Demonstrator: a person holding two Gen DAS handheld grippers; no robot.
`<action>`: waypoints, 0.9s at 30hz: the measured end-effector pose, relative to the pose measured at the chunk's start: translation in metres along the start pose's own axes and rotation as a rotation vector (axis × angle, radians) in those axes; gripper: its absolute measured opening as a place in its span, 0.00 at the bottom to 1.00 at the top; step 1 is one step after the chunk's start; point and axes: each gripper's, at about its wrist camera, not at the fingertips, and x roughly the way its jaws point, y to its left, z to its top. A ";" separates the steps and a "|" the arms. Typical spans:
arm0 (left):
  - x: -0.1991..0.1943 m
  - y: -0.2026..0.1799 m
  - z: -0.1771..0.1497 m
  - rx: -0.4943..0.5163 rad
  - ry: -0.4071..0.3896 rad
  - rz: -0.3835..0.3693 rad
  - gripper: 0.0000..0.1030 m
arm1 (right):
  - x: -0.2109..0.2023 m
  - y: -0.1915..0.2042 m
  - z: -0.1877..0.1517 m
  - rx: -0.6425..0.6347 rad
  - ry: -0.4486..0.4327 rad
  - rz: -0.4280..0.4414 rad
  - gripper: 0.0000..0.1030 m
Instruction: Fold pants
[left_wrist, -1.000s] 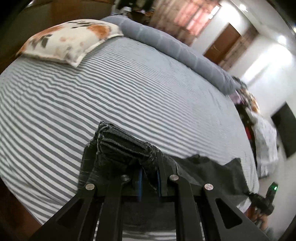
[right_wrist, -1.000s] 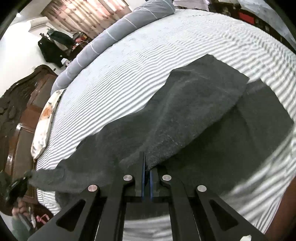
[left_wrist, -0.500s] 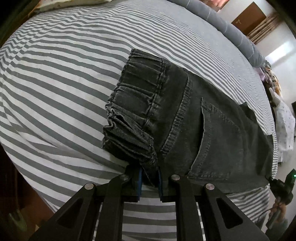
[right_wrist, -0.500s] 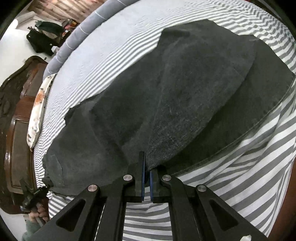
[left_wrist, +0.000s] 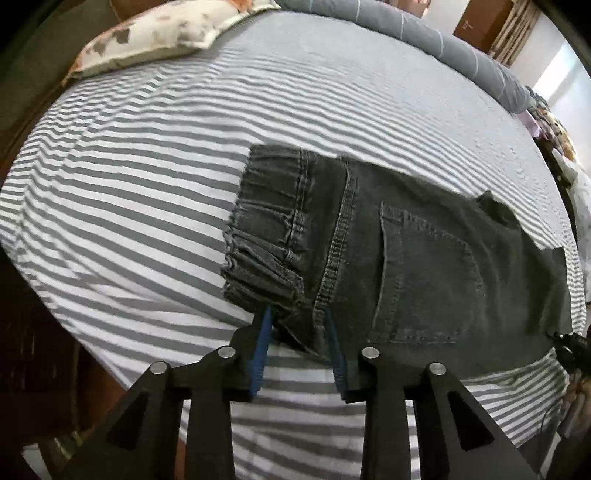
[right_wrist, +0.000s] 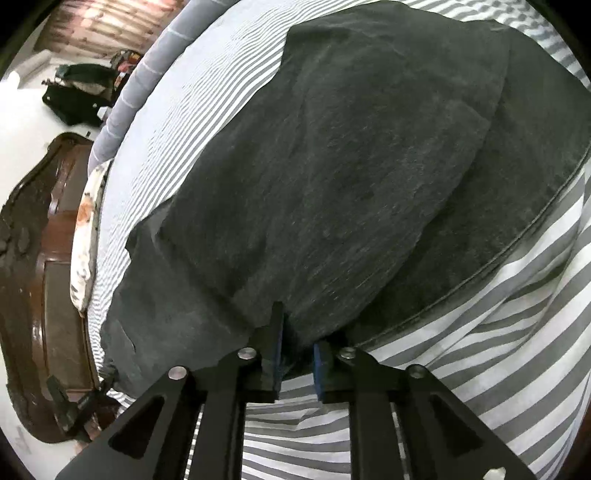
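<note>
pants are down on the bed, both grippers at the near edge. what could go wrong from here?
1. Both the left gripper and right gripper have just been opening, with the dark grey denim pants still between the pads; pulling back now could drag the edge.
2. The upper leg layer lies askew over the lower, so the next fold may come out crooked.
3. The pants sit near the striped bedsheet's edge and might slide off.

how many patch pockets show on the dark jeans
1. One stitched patch pocket shows on the dark grey denim jeans, on the seat just right of the elastic waistband in the left wrist view. The jeans lie folded, so another pocket may be hidden underneath.
</note>
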 end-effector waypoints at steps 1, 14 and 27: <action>-0.010 -0.003 -0.002 0.003 -0.026 0.001 0.31 | -0.002 -0.002 0.002 0.009 -0.006 0.008 0.16; -0.055 -0.179 -0.041 0.377 -0.187 -0.269 0.49 | -0.017 -0.031 0.052 0.077 -0.049 0.098 0.17; 0.019 -0.368 -0.128 0.840 -0.106 -0.323 0.49 | -0.031 -0.040 0.074 0.120 -0.036 0.179 0.17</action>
